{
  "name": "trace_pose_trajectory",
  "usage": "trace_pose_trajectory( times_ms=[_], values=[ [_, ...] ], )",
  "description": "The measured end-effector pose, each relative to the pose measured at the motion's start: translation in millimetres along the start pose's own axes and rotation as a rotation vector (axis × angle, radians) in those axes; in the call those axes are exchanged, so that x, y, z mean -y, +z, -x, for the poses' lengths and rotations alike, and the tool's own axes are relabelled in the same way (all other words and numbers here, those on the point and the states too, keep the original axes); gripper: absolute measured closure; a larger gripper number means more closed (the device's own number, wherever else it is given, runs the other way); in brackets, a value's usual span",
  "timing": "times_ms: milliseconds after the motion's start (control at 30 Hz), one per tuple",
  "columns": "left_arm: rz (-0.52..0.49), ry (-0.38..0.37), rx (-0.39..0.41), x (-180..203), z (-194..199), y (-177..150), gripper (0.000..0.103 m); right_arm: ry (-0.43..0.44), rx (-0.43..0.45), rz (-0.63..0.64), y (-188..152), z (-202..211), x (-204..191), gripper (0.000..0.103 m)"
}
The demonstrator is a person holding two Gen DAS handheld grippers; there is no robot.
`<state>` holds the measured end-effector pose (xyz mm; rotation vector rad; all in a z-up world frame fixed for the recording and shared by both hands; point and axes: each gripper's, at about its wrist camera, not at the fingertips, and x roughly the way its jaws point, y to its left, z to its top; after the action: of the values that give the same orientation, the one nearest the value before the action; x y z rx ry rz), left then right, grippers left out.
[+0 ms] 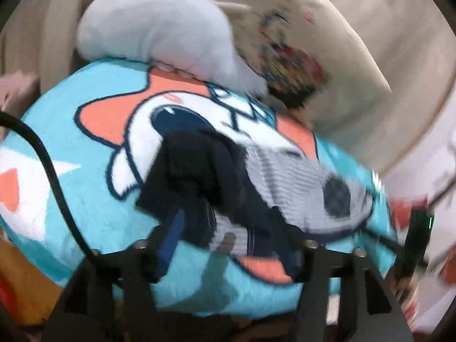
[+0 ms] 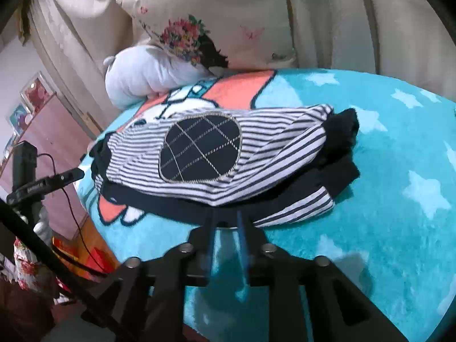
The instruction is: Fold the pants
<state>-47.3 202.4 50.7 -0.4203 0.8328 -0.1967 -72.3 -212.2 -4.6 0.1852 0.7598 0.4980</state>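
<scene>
1. At nine o'clock in the left wrist view a black cable (image 1: 48, 168) crosses the turquoise blanket (image 1: 85, 205) on the bed; keep it clear of the cloth.
2. The left gripper (image 1: 230, 242) stands with its fingers (image 1: 171, 236) fairly wide. Dark fabric of the pants (image 1: 199, 171) lies between them, but the view is blurred and no pad shows as pressing on it, so I judge it not gripped.
3. In the right wrist view the pants (image 2: 216, 159) sit near the centre of the blanket (image 2: 384, 142), bunched into a rough folded bundle: striped cloth with a dark oval patch (image 2: 199, 148) on top, dark cuffs sticking out at two o'clock.
4. The right gripper (image 2: 226, 228) is at six o'clock of the bundle, its fingers (image 2: 242, 228) narrow with a small gap. Their tips sit just at the dark lower edge of the pants (whether they pinch it I cannot tell; I see nothing clamped).
5. To finish well, I would take the near edge with both sides level, carry it over in one smooth sweep, and lay it square on the far edge.
6. Tuck the loose cuffs in first, or the fold will end lopsided.
7. The pillows (image 2: 228, 22) at twelve o'clock leave little room, so fold toward the open blanket.
</scene>
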Motion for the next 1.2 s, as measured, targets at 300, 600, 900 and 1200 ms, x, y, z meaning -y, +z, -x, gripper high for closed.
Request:
trace_pose_trajectory(
  times_ms=[300, 600, 900, 1200],
  values=[
    [-0.02, 0.069, -0.094, 27, -48, 19, 0.092, 0.017, 0.067, -0.113, -10, 12, 20, 0.078],
    [0.016, 0.092, -0.091, 8, -19, -4, 0.095, -0.046, 0.189, -0.226, -4, 47, 56, 0.06],
    [0.059, 0.1, -0.09, -3, -21, -14, 0.089, -0.133, 0.255, -0.228, 32, 24, 54, 0.048],
    [0.078, 0.092, -0.097, -13, -22, -14, 0.078, -0.253, 0.176, -0.177, 26, 17, 49, 0.09]
  ],
)
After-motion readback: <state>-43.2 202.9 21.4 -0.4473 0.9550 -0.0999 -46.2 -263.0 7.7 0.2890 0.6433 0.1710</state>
